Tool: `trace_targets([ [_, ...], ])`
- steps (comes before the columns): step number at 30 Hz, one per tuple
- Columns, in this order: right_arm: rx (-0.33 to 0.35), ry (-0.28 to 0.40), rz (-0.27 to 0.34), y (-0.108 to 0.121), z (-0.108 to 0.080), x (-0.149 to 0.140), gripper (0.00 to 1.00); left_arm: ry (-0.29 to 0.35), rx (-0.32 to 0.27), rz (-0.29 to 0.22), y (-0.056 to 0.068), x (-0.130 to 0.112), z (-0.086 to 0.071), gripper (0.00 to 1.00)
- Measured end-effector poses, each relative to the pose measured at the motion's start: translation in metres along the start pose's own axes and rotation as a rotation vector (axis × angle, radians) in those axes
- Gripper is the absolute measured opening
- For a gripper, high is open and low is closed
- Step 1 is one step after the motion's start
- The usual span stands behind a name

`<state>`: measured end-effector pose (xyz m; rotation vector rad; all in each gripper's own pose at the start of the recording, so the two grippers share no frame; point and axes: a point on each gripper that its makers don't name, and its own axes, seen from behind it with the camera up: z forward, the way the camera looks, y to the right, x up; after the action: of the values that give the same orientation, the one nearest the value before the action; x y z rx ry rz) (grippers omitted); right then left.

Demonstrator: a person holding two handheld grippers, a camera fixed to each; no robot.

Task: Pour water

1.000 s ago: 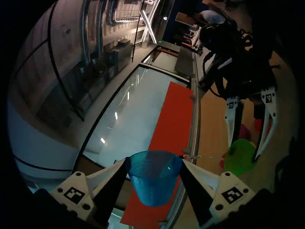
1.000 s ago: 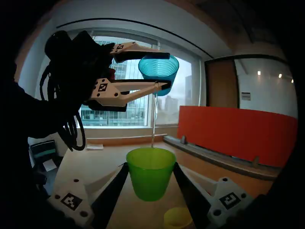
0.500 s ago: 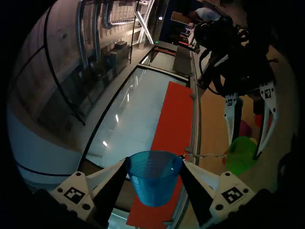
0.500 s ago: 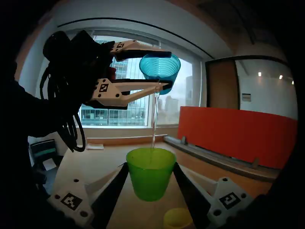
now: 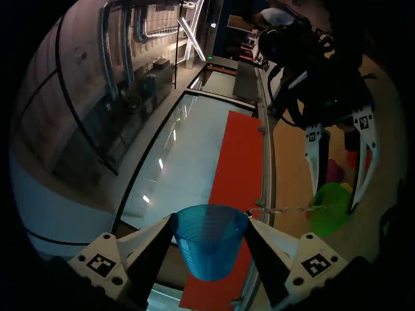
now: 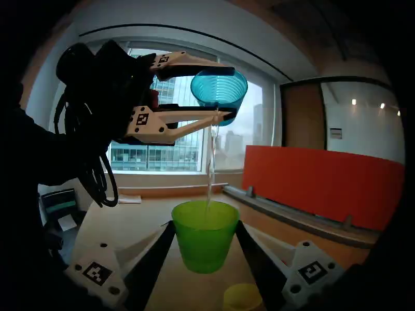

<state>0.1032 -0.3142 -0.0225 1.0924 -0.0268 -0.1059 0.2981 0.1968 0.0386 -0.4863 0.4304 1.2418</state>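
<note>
My left gripper [image 5: 208, 239] is shut on a translucent blue cup [image 5: 208, 246], tipped on its side. In the right gripper view that blue cup [image 6: 219, 96] hangs high, held by the left gripper [image 6: 220, 90], and a thin stream of water [image 6: 209, 171] falls from its rim into the green cup [image 6: 205, 241]. My right gripper [image 6: 205, 243] is shut on the upright green cup just above the wooden table [image 6: 129, 228]. The left gripper view shows the green cup [image 5: 331, 210] between the right gripper's [image 5: 334, 199] white fingers, with the stream [image 5: 282, 209] running across to it.
A yellow cup [image 6: 242, 297] stands on the table below the green one. A red panel [image 6: 332, 181] runs along the table's far right edge, and a large window [image 6: 176, 140] lies behind. A pink object [image 5: 334, 170] and a red one sit beyond the green cup. A person's dark sleeve [image 6: 41, 155] is at left.
The blue cup has tipped slightly further and risen a little. The water stream has grown from a thin trickle into a steady flow entering the green cup. The green cup has stayed put.
</note>
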Motion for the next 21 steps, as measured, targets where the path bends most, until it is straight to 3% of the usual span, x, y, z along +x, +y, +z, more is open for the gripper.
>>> trace_targets([
  [21,-0.003,0.004,-0.004,0.0014,-0.0007,-0.0004,0.88,0.005,-0.001,0.092,-0.0006,0.0056,-0.0007,0.89],
])
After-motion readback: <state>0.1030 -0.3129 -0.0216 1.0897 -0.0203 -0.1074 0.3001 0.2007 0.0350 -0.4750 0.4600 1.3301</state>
